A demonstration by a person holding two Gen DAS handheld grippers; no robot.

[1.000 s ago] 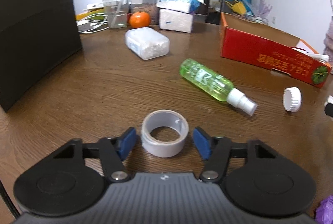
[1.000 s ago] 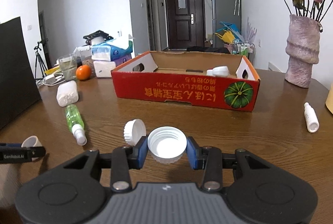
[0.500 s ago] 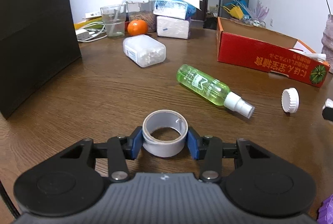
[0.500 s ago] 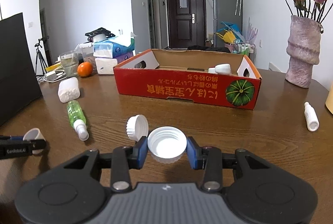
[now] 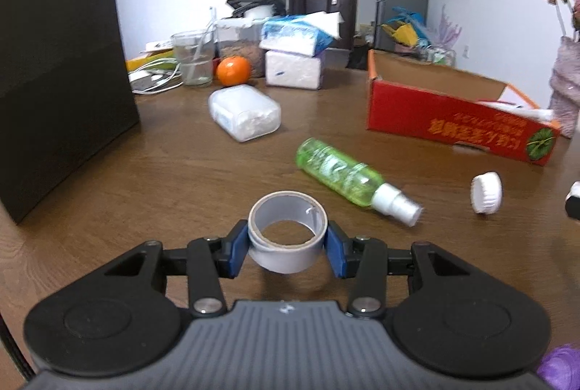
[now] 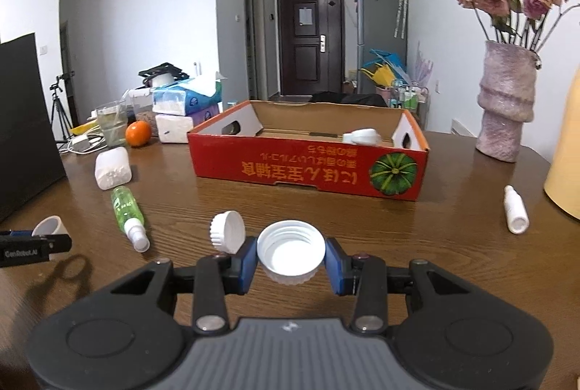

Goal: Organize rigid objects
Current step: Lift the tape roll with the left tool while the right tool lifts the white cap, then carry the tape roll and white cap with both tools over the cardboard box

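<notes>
Between the blue pads of the left gripper (image 5: 288,246), keep the tape roll (image 5: 287,235) clamped level, likewise the white cap (image 6: 291,252) clamped in the right gripper (image 6: 291,261), then carry both over the wall of the far red box (image 6: 308,168) before releasing.

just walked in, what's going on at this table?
A person is tidying loose items with two handheld grippers. The left gripper is shut on a roll of grey tape, lifted just off the table. The right gripper is shut on a white cap. The red cardboard box ahead already holds a white item. A green spray bottle, another white cap and a small white bottle lie loose.
</notes>
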